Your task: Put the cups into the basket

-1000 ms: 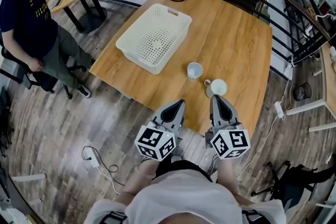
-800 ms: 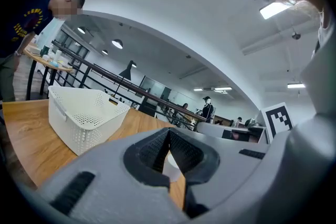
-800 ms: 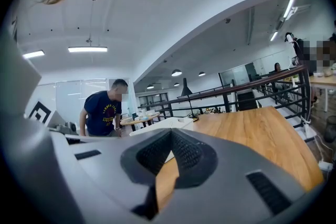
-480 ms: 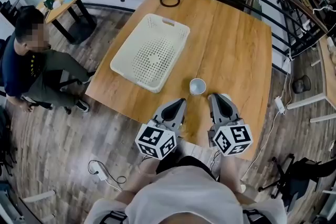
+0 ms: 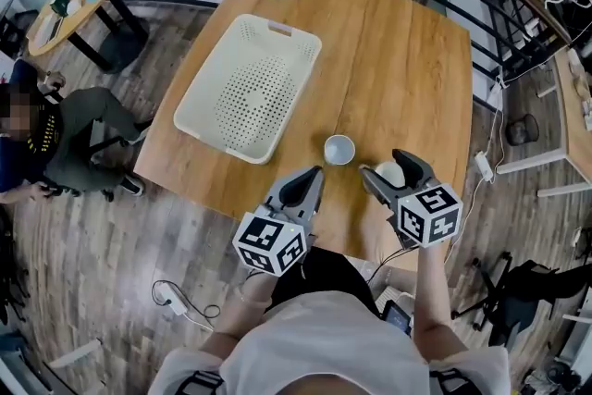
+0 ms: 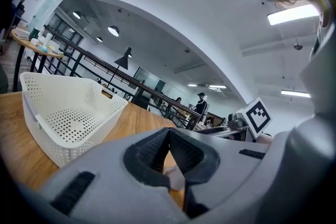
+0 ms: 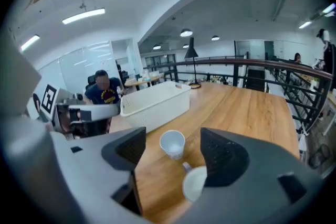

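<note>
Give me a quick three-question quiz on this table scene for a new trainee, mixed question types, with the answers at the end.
1. How many cups stand on the table?
2. True or false: a cup already sits in the basket.
3. The fingers of the left gripper are: A) apart, B) together, C) closed on a cup.
Key: 1. Two. 2. False, the basket is empty. 3. B.

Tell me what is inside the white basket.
Nothing. In the head view the whole perforated floor of the basket shows bare, none of it covered. Both cups stand outside on the table: the left cup in the open, the right cup between the opening jaws of the right gripper, partly hidden.
</note>
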A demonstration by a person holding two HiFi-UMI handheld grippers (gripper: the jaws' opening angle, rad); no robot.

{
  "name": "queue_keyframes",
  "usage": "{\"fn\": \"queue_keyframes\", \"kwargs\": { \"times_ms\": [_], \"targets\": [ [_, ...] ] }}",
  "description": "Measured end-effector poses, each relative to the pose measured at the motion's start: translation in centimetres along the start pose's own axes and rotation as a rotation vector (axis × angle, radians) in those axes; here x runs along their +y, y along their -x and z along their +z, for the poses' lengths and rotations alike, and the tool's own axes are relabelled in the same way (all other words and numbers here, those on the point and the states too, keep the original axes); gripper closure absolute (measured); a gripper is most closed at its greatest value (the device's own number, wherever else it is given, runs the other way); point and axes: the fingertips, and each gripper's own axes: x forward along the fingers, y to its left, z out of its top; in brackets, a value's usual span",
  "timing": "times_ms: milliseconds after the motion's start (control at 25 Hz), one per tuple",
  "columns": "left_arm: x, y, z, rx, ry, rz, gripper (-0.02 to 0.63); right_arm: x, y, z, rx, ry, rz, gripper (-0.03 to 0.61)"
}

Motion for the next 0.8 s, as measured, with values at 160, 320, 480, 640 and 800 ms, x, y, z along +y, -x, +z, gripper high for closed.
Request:
{"fn": "queue_keyframes", "kwargs": {
  "times_ms": [160,320,480,640,800],
  "targets": [
    [-0.5,-0.8,-1.2,0.023,0.025,0.018,0.606,-2.6,-0.3,-5.2,0.257,0.109,0.021,0.227],
    [-0.3,-1.5,-2.2,0.046,0.044,0.028,0.606,-3.9,-1.1,-8.8,0.411,0.161,0.057,0.184],
    [0.0,-1.8,-3.2,0.064,0.075,0.046,0.606,-4.7,-2.4,-11.1,0.502,0.201,0.096,0.179],
    [0.6,-2.0,-4.0,0.077,0.096,0.066,0.606,-5.1,-3.4,-12.8,0.570,0.219,0.142,0.179],
    [1.3,-2.1,-4.5,0.084,0.116,0.077,0.606,-5.1,-4.1,-14.2,0.641,0.239,0.162,0.178]
  ]
}}
